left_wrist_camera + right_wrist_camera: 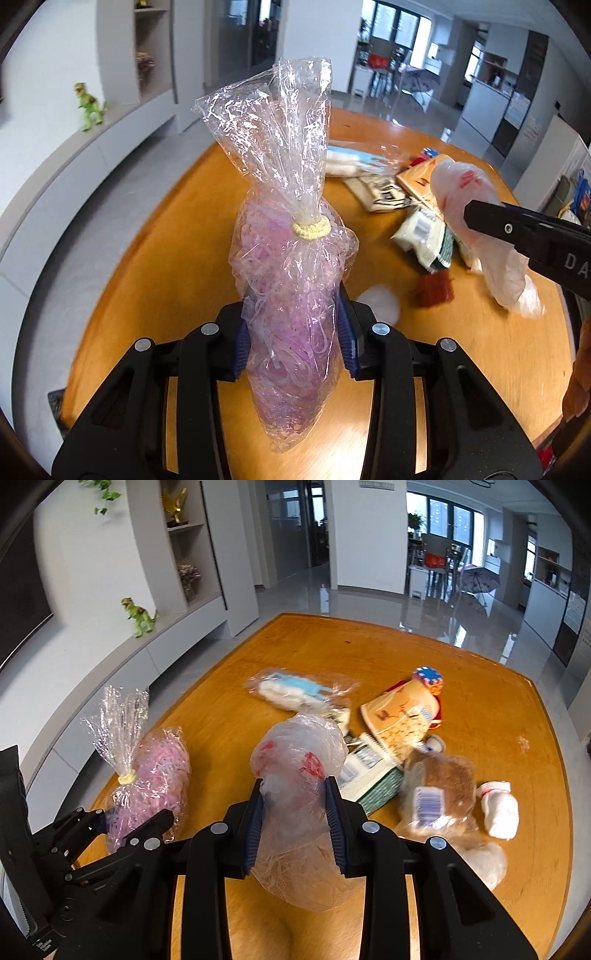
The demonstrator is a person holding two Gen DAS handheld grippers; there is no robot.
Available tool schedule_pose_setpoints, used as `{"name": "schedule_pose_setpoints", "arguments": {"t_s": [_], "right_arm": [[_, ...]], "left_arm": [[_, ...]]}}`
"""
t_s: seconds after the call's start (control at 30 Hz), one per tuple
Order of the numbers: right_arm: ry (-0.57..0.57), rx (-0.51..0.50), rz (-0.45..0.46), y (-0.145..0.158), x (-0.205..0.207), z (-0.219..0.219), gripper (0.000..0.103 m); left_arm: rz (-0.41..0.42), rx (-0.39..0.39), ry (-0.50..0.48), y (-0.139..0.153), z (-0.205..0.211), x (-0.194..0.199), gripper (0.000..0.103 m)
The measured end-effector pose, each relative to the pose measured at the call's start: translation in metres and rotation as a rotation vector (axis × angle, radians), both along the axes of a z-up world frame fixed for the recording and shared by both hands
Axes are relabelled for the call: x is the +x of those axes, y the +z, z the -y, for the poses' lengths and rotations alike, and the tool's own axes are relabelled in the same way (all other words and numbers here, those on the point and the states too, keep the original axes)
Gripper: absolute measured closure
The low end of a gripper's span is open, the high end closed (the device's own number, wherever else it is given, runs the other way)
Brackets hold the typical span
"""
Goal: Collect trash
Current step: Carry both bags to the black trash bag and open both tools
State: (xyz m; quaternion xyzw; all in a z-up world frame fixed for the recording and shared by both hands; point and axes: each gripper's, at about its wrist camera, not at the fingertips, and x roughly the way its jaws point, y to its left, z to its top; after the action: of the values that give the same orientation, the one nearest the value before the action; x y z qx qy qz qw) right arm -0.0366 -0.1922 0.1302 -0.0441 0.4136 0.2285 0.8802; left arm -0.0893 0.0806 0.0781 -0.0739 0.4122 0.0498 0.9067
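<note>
Between the left claw's (293, 339) fingers sits the gripped pink-shred bag (291, 295); right claw (295, 825) grips a crumpled bag (295, 771).

Right hand-held gripper (294, 819) clamps a crumpled plastic bag (295, 771) above the littered wooden table (491, 701)

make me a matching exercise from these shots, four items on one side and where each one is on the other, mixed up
Items
1. cellophane bag of pink shreds
2. crumpled white plastic bag
3. green dinosaur toy
4. bagged blue face mask

Places
A. on the grey wall ledge
B. between the left gripper's fingers
C. lying on the wooden table
D. between the right gripper's fingers

Pairs: 1-B, 2-D, 3-A, 4-C
</note>
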Motion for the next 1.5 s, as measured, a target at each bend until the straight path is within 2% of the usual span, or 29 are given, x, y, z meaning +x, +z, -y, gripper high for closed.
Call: {"name": "schedule_pose_setpoints", "arguments": {"t_s": [0.27, 0.57, 0.7, 0.87, 1.0, 1.07, 1.1, 1.13, 1.17, 1.3, 1.5], "right_arm": [[0.158, 0.018, -0.009, -0.009, -0.073, -0.061, 0.07], [0.459, 0.03, -0.054, -0.034, -0.186, -0.165, 0.069], [0.588, 0.052, -0.102, -0.052, -0.235, -0.206, 0.069], [0.706, 0.041, -0.15, -0.071, -0.279, -0.255, 0.069], [0.772, 0.005, -0.177, -0.087, -0.305, -0.303, 0.069], [0.8, -0.006, -0.184, -0.094, -0.308, -0.323, 0.066], [0.822, -0.026, -0.189, -0.098, -0.313, -0.337, 0.062], [0.817, -0.045, -0.186, -0.102, -0.316, -0.346, 0.046], [0.807, -0.046, -0.18, -0.101, -0.316, -0.346, 0.036], [0.804, -0.021, -0.182, -0.104, -0.319, -0.352, 0.035], [0.797, 0.01, -0.202, -0.1, -0.298, -0.336, 0.035]], "left_arm": [[0.016, 0.019, 0.12, -0.008, -0.042, -0.087, 0.062], [-0.048, 0.043, 0.376, -0.045, -0.123, -0.222, 0.062], [-0.084, 0.024, 0.469, -0.065, -0.145, -0.269, 0.062], [-0.141, -0.016, 0.591, -0.094, -0.175, -0.315, 0.062], [-0.177, -0.048, 0.685, -0.108, -0.198, -0.333, 0.061], [-0.187, -0.06, 0.712, -0.112, -0.204, -0.337, 0.048], [-0.191, -0.071, 0.725, -0.114, -0.209, -0.339, 0.017], [-0.192, -0.069, 0.741, -0.114, -0.21, -0.342, 0.006], [-0.19, -0.055, 0.757, -0.113, -0.211, -0.344, 0.006], [-0.2, -0.04, 0.768, -0.112, -0.216, -0.344, 0.006], [-0.203, -0.046, 0.755, -0.111, -0.216, -0.347, 0.006]]}}
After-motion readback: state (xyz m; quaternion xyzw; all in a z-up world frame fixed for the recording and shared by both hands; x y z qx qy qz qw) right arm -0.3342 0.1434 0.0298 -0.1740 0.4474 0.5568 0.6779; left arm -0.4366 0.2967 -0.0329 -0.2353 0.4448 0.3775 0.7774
